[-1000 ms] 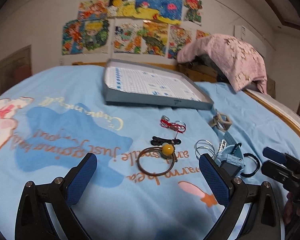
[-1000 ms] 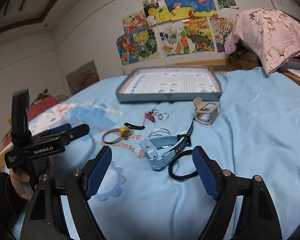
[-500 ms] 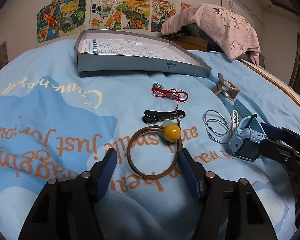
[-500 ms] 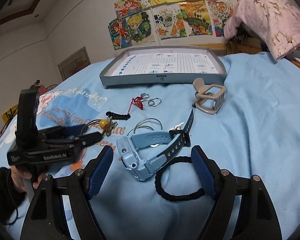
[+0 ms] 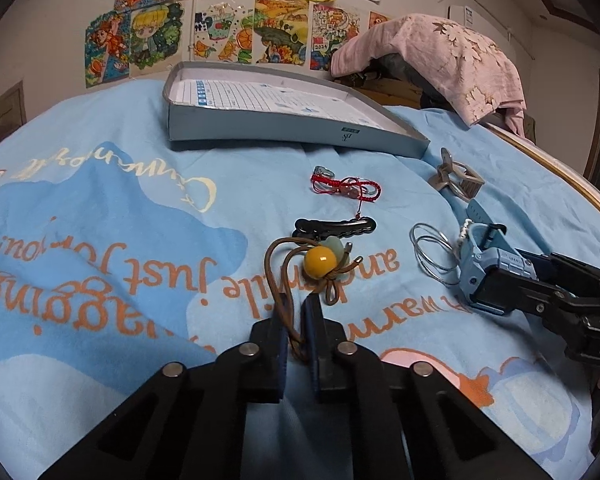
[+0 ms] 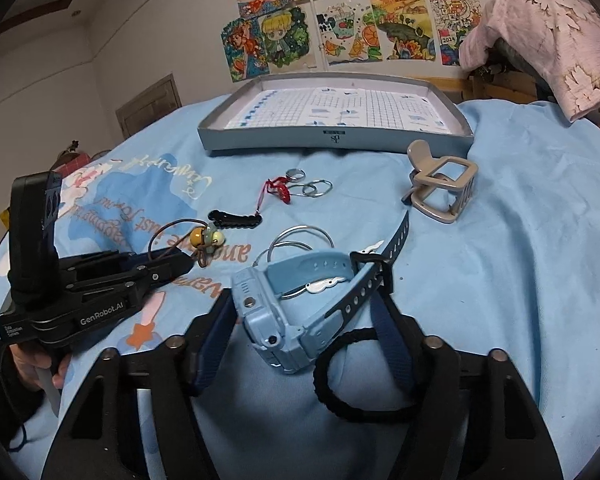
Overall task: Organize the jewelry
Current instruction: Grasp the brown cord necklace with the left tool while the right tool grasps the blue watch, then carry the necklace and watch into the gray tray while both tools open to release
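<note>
The left tongs (image 5: 296,316) had just closed and pinched the brown cord bracelet (image 5: 284,276) near its close end. The cord's loop ran straight ahead of the tips, its long axis along the tongs' line, with the yellow bead (image 5: 320,261) at the far end just right of that line. A black hair clip (image 5: 334,226) lay crosswise just beyond the bead.

The right tongs (image 6: 304,320) had just been narrowing around the blue watch (image 6: 284,308), one pad on each side; I could not tell whether they pressed it. The watch lay on the bed (image 6: 520,280), its case toward the left pad and its strap pointing away to the right. A black hair tie (image 6: 360,372) lay beside the right pad. The grey tray (image 6: 336,136) stood well ahead of both tongs.
</note>
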